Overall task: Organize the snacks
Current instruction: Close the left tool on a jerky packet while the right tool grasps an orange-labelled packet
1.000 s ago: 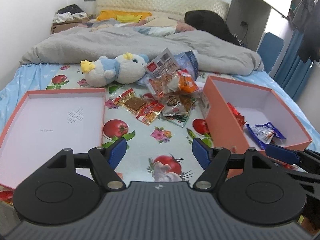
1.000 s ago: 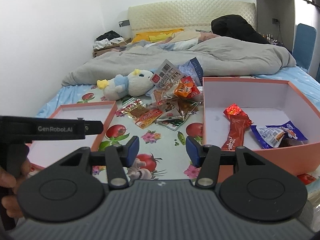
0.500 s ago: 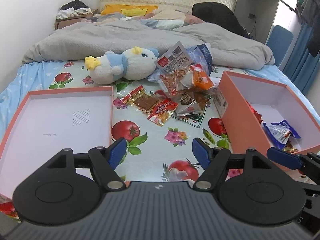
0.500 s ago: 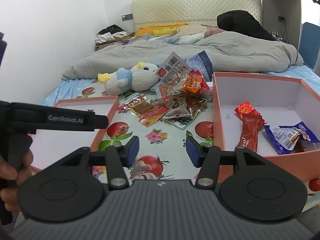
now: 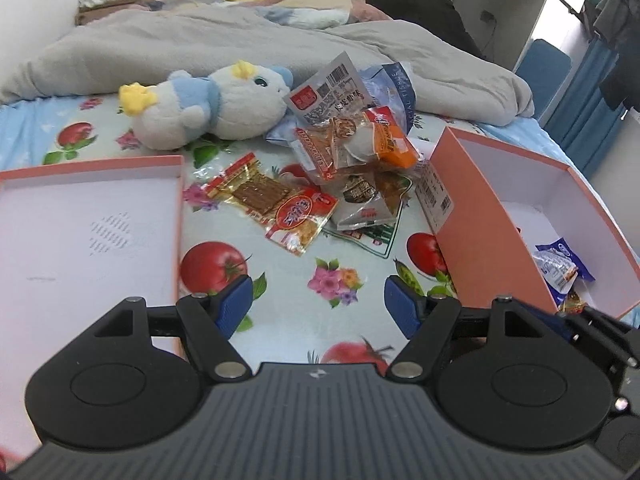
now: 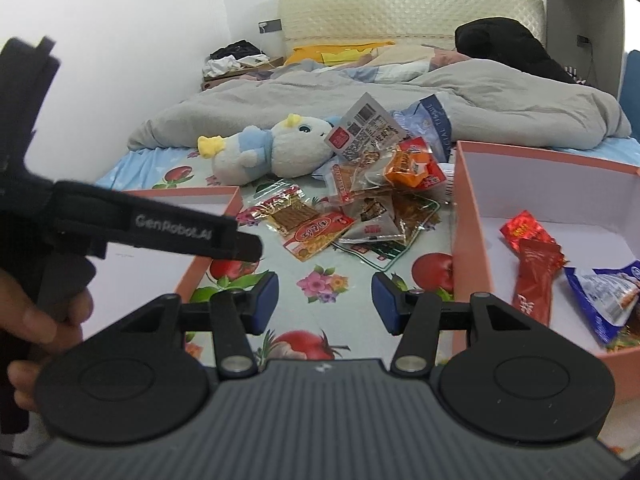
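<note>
Snack packets (image 5: 340,176) lie in a loose heap on a bed sheet printed with tomatoes and flowers (image 5: 280,276), between two salmon-pink cardboard pieces. The heap includes a flat clear packet of brown strips edged red and gold (image 5: 256,192), an orange packet (image 5: 394,142) and a grey packet with a barcode (image 5: 332,94) propped at the back. To the left of the heap lies a shallow box lid (image 5: 80,236), white inside. To the right stands the deeper box (image 6: 560,196), which holds a red packet (image 6: 534,256) and a blue-and-white packet (image 6: 604,292) on its floor. A white and blue plush toy (image 5: 208,110) lies just behind the heap, against a rumpled grey duvet (image 5: 224,40).

The left gripper (image 5: 318,306) hovers over the bare sheet in front of the heap, its blue-padded fingers spread wide with nothing between them. The right gripper (image 6: 325,300) hovers beside it, near the box's front corner, its fingers parted less widely and also empty. In the right wrist view a hand (image 6: 36,328) grips the left gripper's handle.
</note>
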